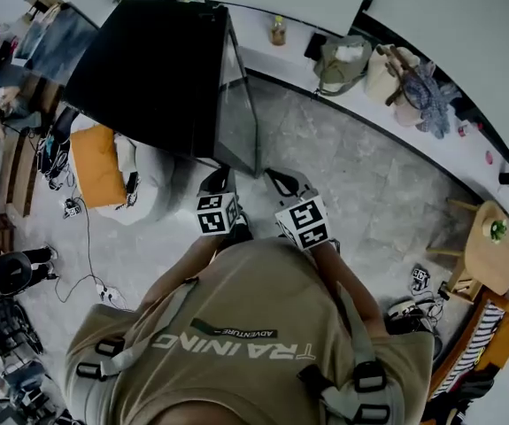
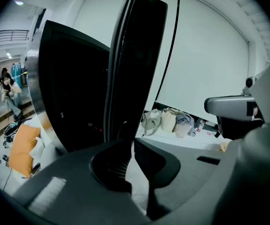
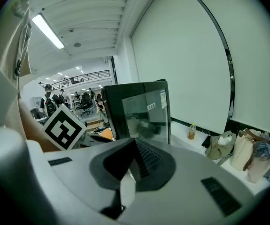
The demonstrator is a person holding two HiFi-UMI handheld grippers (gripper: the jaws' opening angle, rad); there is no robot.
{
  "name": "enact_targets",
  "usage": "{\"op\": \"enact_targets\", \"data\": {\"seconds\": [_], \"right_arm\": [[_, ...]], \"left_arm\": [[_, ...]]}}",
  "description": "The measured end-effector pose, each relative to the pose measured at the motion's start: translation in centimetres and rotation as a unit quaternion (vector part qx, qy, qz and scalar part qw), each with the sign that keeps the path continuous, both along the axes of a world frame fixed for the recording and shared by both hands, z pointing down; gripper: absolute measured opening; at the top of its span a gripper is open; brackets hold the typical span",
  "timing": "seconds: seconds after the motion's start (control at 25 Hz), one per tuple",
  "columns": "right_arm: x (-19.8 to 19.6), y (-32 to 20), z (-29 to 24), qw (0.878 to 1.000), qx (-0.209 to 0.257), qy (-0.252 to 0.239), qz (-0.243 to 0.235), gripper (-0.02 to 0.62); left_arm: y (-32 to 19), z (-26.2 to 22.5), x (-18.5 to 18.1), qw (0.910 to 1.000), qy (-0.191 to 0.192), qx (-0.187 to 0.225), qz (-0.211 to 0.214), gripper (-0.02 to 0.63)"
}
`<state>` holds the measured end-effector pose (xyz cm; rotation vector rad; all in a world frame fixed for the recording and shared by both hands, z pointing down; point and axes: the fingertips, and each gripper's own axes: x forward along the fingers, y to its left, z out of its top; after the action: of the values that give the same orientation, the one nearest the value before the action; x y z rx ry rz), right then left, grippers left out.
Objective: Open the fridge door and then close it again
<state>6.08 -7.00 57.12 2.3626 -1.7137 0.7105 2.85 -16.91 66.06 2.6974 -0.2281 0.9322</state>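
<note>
The black fridge (image 1: 152,65) stands ahead of me on the floor. Its glass door (image 1: 239,104) faces right and lies against the cabinet in the head view. My left gripper (image 1: 218,182) hovers just short of the door's near corner, jaws shut with nothing held. My right gripper (image 1: 282,184) hangs beside it, also shut and empty. In the left gripper view the door's edge (image 2: 139,55) rises right beyond the gripper (image 2: 131,142), apart from it. From the right gripper (image 3: 135,144) I see the glass front (image 3: 146,114) farther off.
A white ledge (image 1: 431,140) along the wall holds a bottle (image 1: 277,31) and bags (image 1: 343,63). An orange cushion (image 1: 96,165) and cables lie left of the fridge. A round wooden stool (image 1: 493,248) stands at the right. Grey floor tiles (image 1: 369,184) spread in front of the door.
</note>
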Motion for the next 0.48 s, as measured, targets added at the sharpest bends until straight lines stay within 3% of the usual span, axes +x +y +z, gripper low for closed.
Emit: {"op": "enact_targets", "data": {"seconds": [0.48], "right_arm": [[4.6,6.3,0.0,0.998,0.031,-0.004,-0.051,-0.005]], "left_arm": [[4.9,0.0,2.6,0.9959,-0.007,0.028,-0.086,0.015]]}}
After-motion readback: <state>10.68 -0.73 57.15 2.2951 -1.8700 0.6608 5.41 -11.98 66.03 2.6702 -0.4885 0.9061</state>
